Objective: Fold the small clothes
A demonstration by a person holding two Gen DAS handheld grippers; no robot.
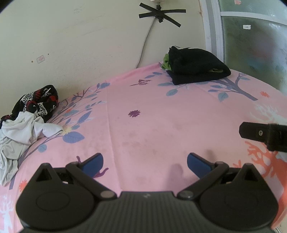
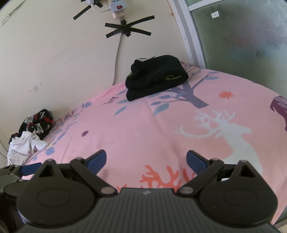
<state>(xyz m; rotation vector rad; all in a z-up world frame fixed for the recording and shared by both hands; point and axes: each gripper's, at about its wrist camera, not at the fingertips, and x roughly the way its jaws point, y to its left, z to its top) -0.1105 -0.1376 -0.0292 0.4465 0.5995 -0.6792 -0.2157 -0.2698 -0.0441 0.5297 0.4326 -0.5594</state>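
Note:
A crumpled white garment (image 1: pixel 19 136) lies at the left edge of the pink patterned sheet (image 1: pixel 143 116), against a bunched black, red and white patterned garment (image 1: pixel 38 102). Both also show in the right wrist view: the white garment (image 2: pixel 25 147) and the patterned garment (image 2: pixel 38 123). A folded stack of black clothes (image 1: pixel 195 69) with some green cloth sits at the far side near the wall; it also shows in the right wrist view (image 2: pixel 156 78). My left gripper (image 1: pixel 145 162) is open and empty above the sheet. My right gripper (image 2: pixel 146 159) is open and empty above the sheet (image 2: pixel 143 129).
A cream wall (image 1: pixel 80 39) with a taped cable (image 1: pixel 157 14) runs behind the bed. A frosted glass door (image 1: pixel 251 53) stands at the right. A power strip (image 2: pixel 116 7) hangs on the wall. The right gripper's body (image 1: pixel 265 135) enters the left wrist view from the right.

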